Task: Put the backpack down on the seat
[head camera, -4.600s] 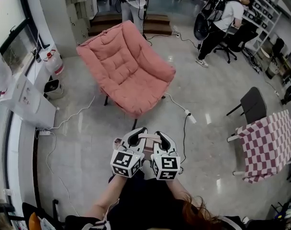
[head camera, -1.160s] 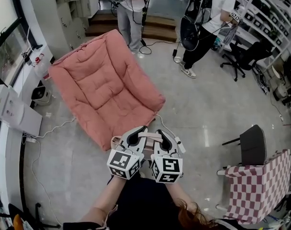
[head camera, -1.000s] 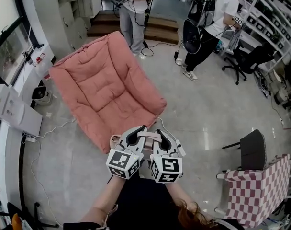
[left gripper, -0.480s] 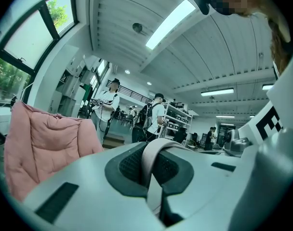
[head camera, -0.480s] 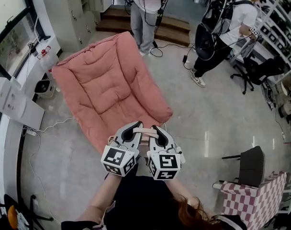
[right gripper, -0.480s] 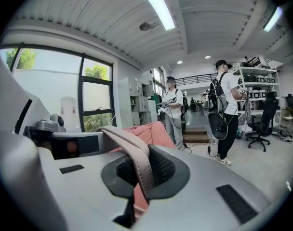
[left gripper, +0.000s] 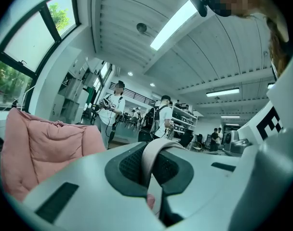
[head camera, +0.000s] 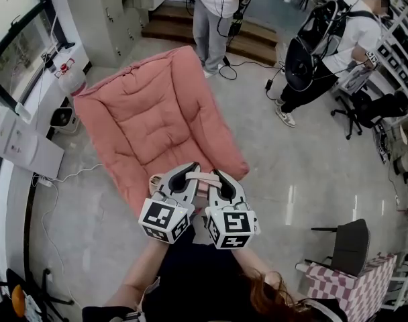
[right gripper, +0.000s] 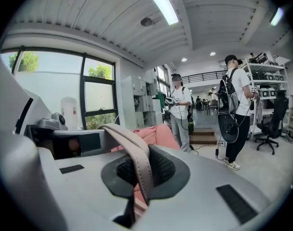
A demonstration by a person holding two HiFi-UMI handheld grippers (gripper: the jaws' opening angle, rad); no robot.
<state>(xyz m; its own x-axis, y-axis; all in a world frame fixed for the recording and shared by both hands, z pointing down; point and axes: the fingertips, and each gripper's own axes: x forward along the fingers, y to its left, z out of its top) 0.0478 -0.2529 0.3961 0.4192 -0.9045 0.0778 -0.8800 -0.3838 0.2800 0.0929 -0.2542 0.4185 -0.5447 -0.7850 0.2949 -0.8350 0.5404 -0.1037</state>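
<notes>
A padded pink chair (head camera: 157,119) stands on the floor straight ahead, its seat tilted and empty. My left gripper (head camera: 184,174) and right gripper (head camera: 217,176) hang side by side over the seat's near edge. Both are shut on a beige backpack strap (head camera: 200,181) that runs between them. In the left gripper view the strap (left gripper: 153,153) loops over the closed jaws, with the chair (left gripper: 40,143) at the left. The right gripper view shows the same strap (right gripper: 137,158) pinched, and the chair (right gripper: 158,134) behind it. The backpack's body is hidden beneath the grippers.
Two people stand beyond the chair: one (head camera: 214,12) by the wooden steps (head camera: 184,29), one (head camera: 331,39) wearing a black backpack. White equipment (head camera: 23,146) and floor cables (head camera: 63,180) lie to the left. At the right are a black chair (head camera: 348,237) and a checkered cloth (head camera: 351,287).
The person has walked closer to the pink chair, and the grippers now hang over its near edge. Both stay shut on the strap.
</notes>
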